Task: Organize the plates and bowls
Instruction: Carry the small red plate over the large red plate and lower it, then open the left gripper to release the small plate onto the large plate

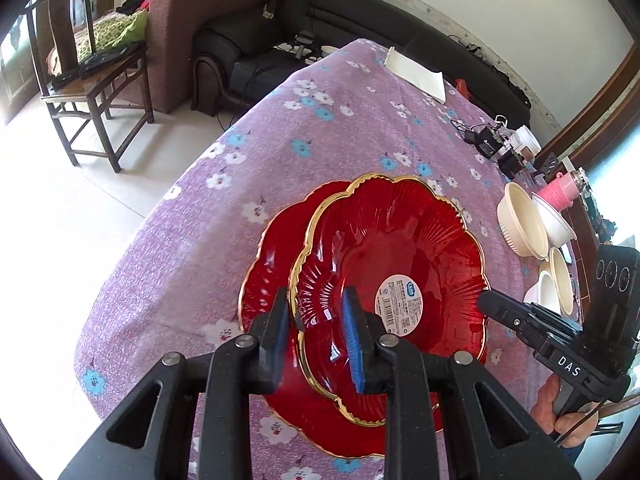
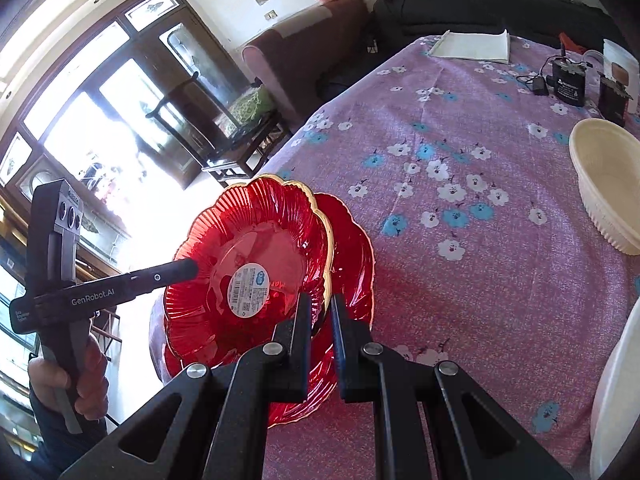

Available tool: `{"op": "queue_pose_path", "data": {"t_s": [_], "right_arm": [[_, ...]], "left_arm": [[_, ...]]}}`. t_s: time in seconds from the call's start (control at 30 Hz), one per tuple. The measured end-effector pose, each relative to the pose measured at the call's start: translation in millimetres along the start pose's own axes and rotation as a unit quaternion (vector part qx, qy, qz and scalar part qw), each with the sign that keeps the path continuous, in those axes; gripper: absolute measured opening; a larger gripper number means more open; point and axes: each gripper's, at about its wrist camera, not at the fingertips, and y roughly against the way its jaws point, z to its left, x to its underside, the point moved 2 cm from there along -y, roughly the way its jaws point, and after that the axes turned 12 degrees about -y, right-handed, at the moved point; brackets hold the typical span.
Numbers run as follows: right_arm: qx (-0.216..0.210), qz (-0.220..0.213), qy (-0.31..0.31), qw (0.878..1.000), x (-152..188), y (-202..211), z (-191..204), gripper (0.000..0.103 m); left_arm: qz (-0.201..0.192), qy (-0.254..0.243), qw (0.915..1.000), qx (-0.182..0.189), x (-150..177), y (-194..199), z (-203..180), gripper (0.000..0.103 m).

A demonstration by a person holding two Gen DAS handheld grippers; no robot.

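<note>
A red glass plate with a gold scalloped rim and a white label (image 1: 392,264) (image 2: 248,276) is held tilted above a second red plate (image 1: 272,280) (image 2: 352,256) that lies on the purple floral tablecloth. My left gripper (image 1: 316,320) straddles the upper plate's near rim with its blue pads; a small gap shows around the rim. My right gripper (image 2: 320,312) is closed on the plate's opposite rim. Each gripper shows in the other's view. Several cream bowls (image 1: 520,220) stand at the table's right; one bowl (image 2: 604,176) shows in the right wrist view.
A folded white cloth (image 1: 416,72) (image 2: 472,46) lies at the far end of the table. Black chargers and cables (image 1: 488,140) (image 2: 566,80) and a pink cup (image 1: 558,194) sit at the right edge. A wooden chair (image 1: 80,80) and sofas stand beyond the table.
</note>
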Motion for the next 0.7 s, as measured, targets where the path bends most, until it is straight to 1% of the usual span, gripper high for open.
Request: {"op": "queue_pose_path", "data": {"t_s": [0.13,0.2,0.3,0.37,0.5,0.57,0.63,0.7], "right_arm": [[0.011,0.007,0.004,1.0,2.6,-8.3,3.6,0.011],[0.025,0.006,0.014,1.0,4.3,-10.6,5.6,0.012],[0.039,0.006,0.026,0.999,7.1,-14.5,8.0,0.013],[0.044,0.009,0.026,0.999,7.9,-17.7,7.8,0.013],[0.044,0.014,0.022,0.999,7.7,-19.8,6.0,0.015],[0.042,0.018,0.023,0.999,8.1,-21.8,7.2,0.018],[0.036,0.021,0.024,0.999,9.1,-23.0,9.2,0.026],[0.031,0.023,0.029,0.999,10.4,-23.2,12.2,0.033]], "left_arm": [[0.005,0.004,1.0,0.003,3.9,-3.8,6.2,0.023],[0.007,0.004,1.0,0.003,4.5,-6.2,7.2,0.023],[0.009,0.006,0.9999,0.004,4.4,-9.5,7.9,0.025],[0.008,0.004,0.9999,0.005,3.9,-9.0,6.4,0.028],[0.01,-0.002,0.9999,0.002,2.9,-9.2,2.3,0.038],[0.008,-0.005,1.0,0.002,1.4,-9.1,0.0,0.043],[0.01,-0.005,0.9999,0.002,0.1,-10.1,-1.1,0.05],[0.012,-0.01,0.9999,0.003,-0.7,-11.0,-2.6,0.055]]}}
